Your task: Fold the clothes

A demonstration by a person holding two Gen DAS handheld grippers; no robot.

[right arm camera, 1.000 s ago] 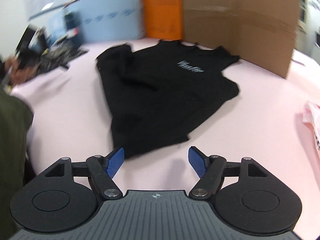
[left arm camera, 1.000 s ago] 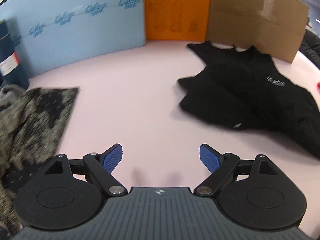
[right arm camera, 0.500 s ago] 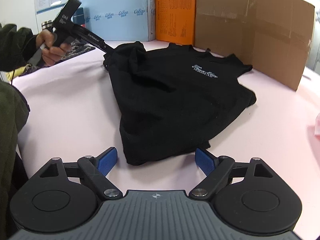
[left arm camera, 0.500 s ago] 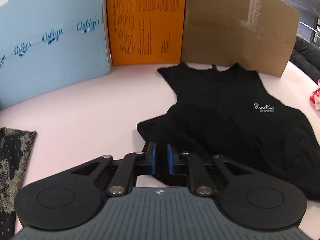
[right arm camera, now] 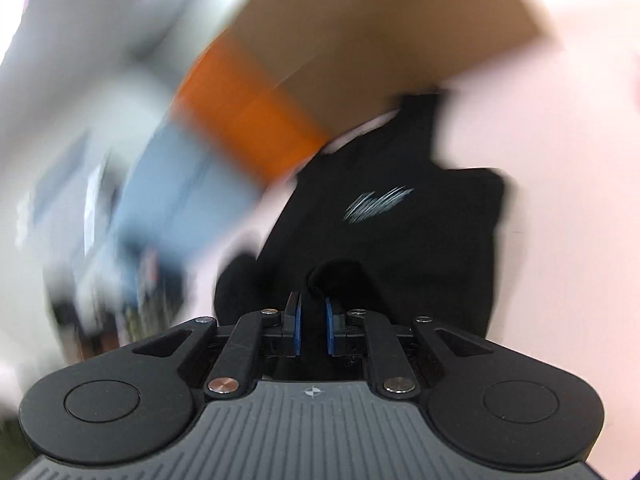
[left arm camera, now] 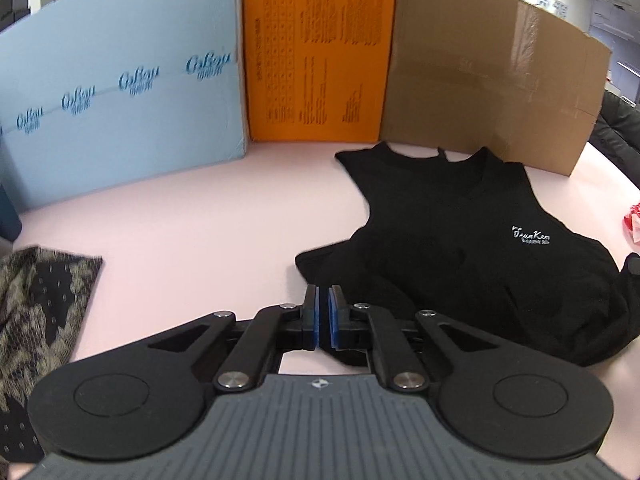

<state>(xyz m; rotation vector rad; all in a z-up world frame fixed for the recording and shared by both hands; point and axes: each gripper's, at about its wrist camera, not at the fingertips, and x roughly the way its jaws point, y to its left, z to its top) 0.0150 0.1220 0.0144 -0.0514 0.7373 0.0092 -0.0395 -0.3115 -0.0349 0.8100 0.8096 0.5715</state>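
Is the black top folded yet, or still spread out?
Mostly spread. The black top lies front up on the pink table, logo showing, only its near edges bunched at both grippers.

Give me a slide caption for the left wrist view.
Left gripper shut on the black top's near edge, pink table around it.

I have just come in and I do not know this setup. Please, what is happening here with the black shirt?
A person holding a gripper in each hand is working on folding a black sleeveless top that lies on a pink table. The left gripper is pinched shut at the top's near left edge. The right gripper is closed on a bunch of the same fabric; its view is blurred. No fold is made yet. A patterned garment lies at the left.
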